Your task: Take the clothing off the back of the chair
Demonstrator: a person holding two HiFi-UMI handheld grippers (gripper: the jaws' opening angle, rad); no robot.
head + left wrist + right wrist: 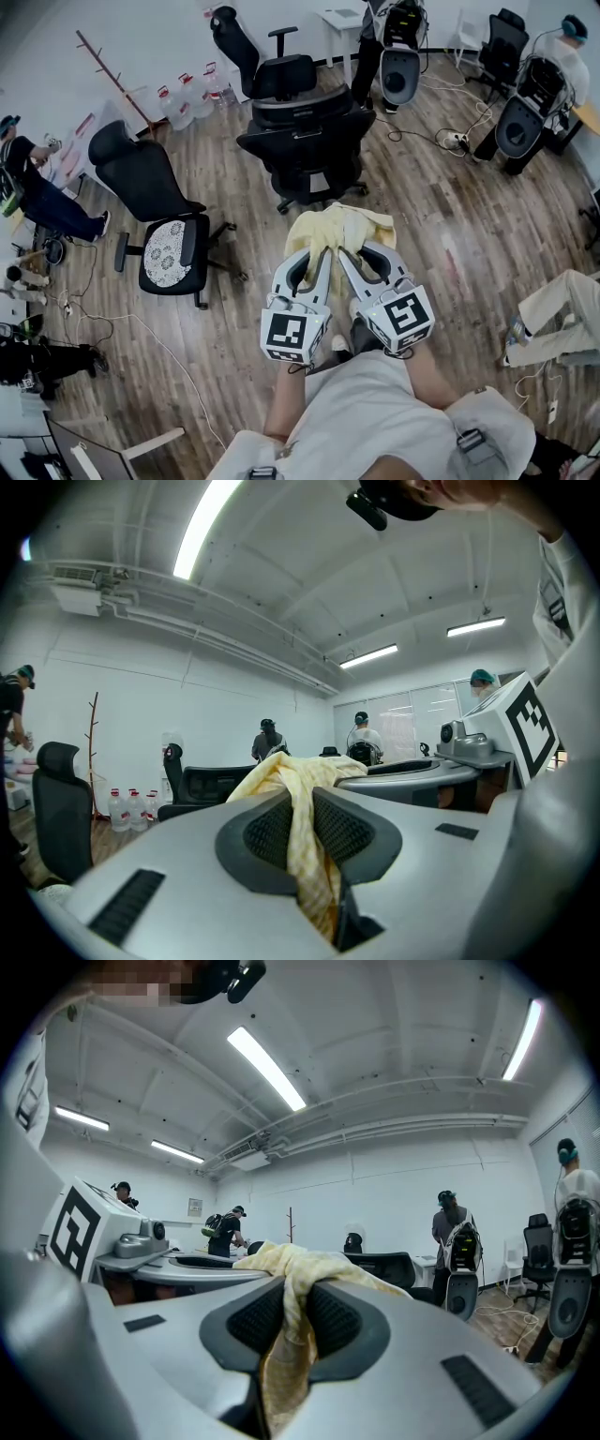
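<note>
Though unclear overhead, jaws pinch garment (309, 846).

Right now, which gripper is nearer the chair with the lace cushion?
Left. The left gripper is toward the chair; the right gripper lies beyond it. Both clamp the yellow garment.

Clothing (339, 228): pale yellow cloth, thin, crumpled, faint check weave, matt. Left gripper (322, 253) and right gripper (351, 253): smooth grey plastic shells, slight sheen. Pads (269, 833): dark, rubbery-looking, finely textured, matt. Floor (469, 234): wood-look planks, visible grain, low sheen. Far chair (305, 141): black, matt upholstery with hard plastic parts. Left chair (150, 183): black, matt, white lacy cloth on its seat. Jugs (183, 98) far left: clear glossy plastic.
</note>
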